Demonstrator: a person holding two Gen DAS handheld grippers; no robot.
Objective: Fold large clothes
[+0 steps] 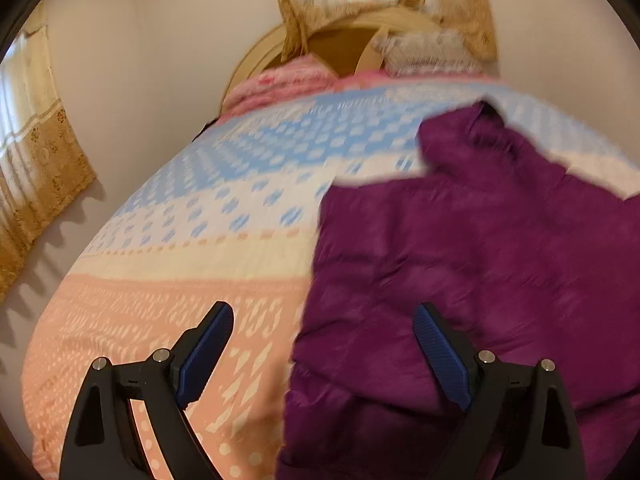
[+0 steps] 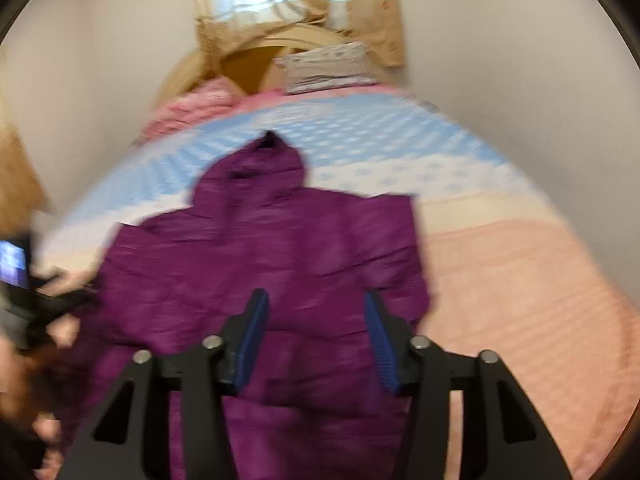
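A purple hooded puffer jacket (image 2: 260, 260) lies flat on the patterned bedspread (image 2: 520, 280), its hood pointing toward the headboard. My right gripper (image 2: 316, 298) hovers over the jacket's lower middle, open, with nothing pinched between its blue pads. In the left wrist view the jacket (image 1: 480, 260) fills the right half. My left gripper (image 1: 323, 312) is spread wide open above the jacket's left edge, one finger over the pink bedspread (image 1: 160, 312) and the other over purple fabric. Both views are motion-blurred.
A wooden headboard (image 2: 240, 60) with a pink pillow (image 2: 192, 108) and folded bedding (image 2: 324, 64) stands at the far end. Curtains (image 1: 36, 168) hang on the left wall and behind the bed. A person's hand (image 2: 20, 376) shows blurred at the right wrist view's left edge.
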